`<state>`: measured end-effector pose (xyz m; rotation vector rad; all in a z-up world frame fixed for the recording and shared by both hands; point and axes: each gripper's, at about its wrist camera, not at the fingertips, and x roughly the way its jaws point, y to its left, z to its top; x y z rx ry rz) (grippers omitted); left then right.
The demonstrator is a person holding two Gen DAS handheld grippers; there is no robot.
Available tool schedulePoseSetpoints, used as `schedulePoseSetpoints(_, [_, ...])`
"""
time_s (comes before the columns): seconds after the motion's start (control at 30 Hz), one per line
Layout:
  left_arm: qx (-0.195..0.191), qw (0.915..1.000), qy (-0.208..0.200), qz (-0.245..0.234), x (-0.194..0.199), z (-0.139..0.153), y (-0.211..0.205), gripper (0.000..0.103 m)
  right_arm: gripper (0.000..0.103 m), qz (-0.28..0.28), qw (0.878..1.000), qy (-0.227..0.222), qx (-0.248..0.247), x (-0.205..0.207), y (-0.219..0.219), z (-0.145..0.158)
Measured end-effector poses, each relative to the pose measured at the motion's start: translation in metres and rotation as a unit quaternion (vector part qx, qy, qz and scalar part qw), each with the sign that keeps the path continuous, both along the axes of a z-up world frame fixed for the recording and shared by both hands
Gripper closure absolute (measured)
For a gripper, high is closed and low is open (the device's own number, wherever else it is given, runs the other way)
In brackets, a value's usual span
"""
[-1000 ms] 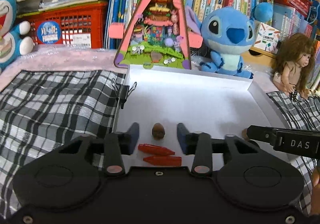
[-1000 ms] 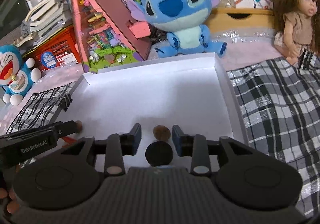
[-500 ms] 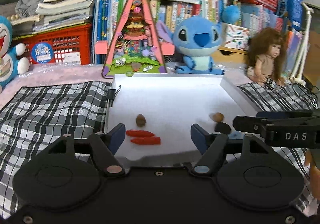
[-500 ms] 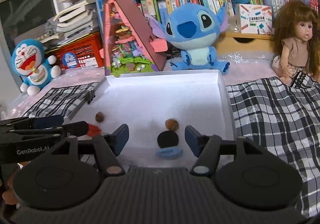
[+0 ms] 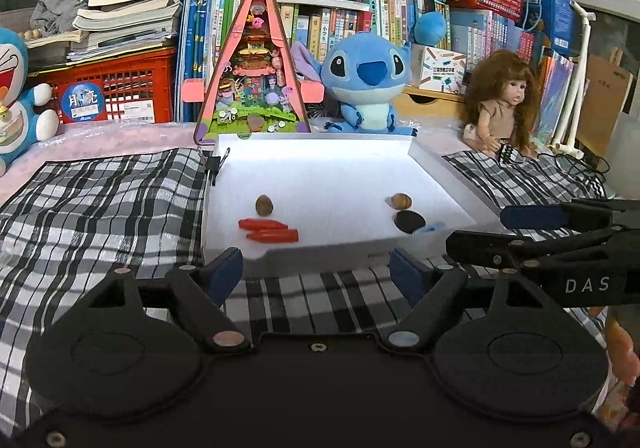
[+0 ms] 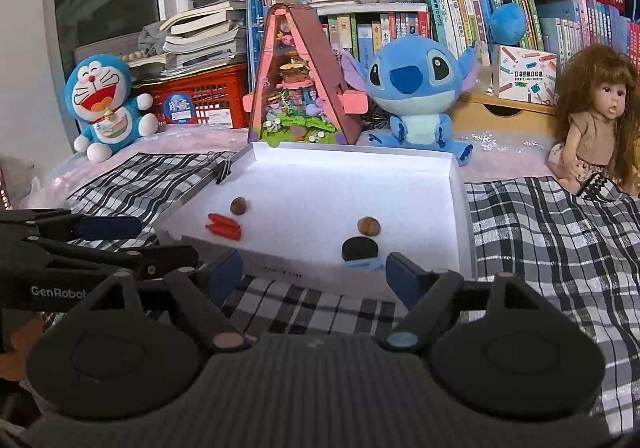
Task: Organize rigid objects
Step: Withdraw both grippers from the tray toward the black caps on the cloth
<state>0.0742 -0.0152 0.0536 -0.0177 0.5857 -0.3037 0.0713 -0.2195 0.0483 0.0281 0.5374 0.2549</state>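
A shallow white box (image 5: 328, 260) (image 6: 460, 204) lies on the checked cloth. Inside, at the left, a brown nut (image 5: 264, 205) (image 6: 239, 205) sits beside two red pieces (image 5: 269, 230) (image 6: 224, 229). At the right lie a second nut (image 5: 401, 201) (image 6: 368, 226), a black disc (image 5: 409, 221) (image 6: 359, 248) and a light blue piece (image 5: 430, 227) (image 6: 362, 263). My left gripper (image 5: 316, 272) hangs in front of the box's near edge, jaws opening, nothing between them. My right gripper (image 6: 314, 274) stands likewise before the box, jaws opening and empty.
Behind the box stand a pink triangular toy house (image 5: 254, 80), a blue plush (image 5: 366, 80), a doll (image 5: 500, 104), a blue cat plush (image 6: 106, 104), a red crate (image 5: 112, 92) and bookshelves. Checked cloth (image 5: 100, 200) spreads on both sides of the box.
Both grippers have drawn back out of the box toward the near side and opened wide. The nuts they stood around now lie free on the box floor.
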Motion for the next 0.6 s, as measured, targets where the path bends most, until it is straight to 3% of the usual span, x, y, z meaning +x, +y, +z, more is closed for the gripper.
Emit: schedulePoseSetpoints(0.6, [0.005,0.9998,-0.014,-0.009,-0.050,-0.014,0.010,0.018,0.007,0.005,1.000,0.001,-0.007,-0.037,0.002,-0.019])
